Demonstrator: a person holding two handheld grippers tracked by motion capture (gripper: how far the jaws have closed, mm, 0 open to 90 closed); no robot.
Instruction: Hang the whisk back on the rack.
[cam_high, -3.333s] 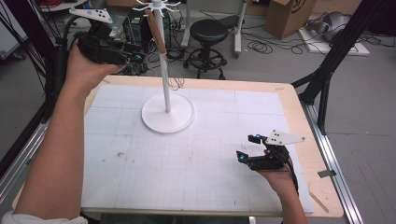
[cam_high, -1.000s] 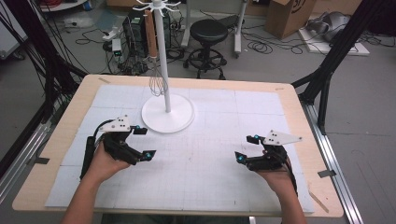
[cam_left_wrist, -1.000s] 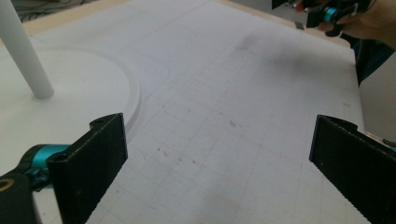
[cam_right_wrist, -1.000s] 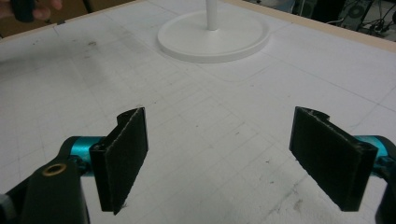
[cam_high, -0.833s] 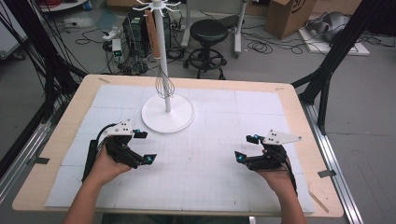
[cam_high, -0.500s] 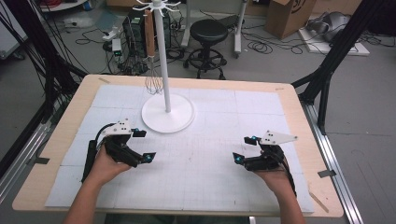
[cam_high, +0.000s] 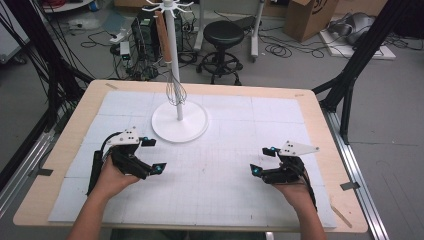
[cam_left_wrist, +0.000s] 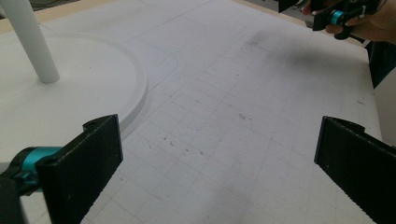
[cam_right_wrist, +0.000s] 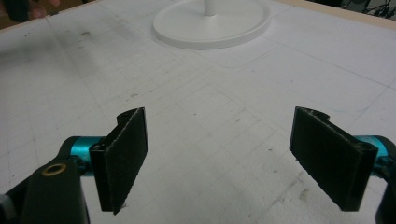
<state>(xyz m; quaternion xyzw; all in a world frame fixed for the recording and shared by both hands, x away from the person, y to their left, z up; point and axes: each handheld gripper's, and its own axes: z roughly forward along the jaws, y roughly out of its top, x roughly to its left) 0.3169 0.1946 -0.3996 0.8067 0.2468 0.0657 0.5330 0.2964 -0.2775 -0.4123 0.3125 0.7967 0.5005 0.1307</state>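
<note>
White gridded mat (cam_high: 220, 170) under two wide-jawed grippers, whisk (cam_high: 176, 90) on stand (cam_high: 179, 120).

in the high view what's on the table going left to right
Left black two-jaw gripper, held open → white round-based stand with a wire whisk hanging from it → right black two-jaw gripper, also open, all over the white gridded mat.
</note>
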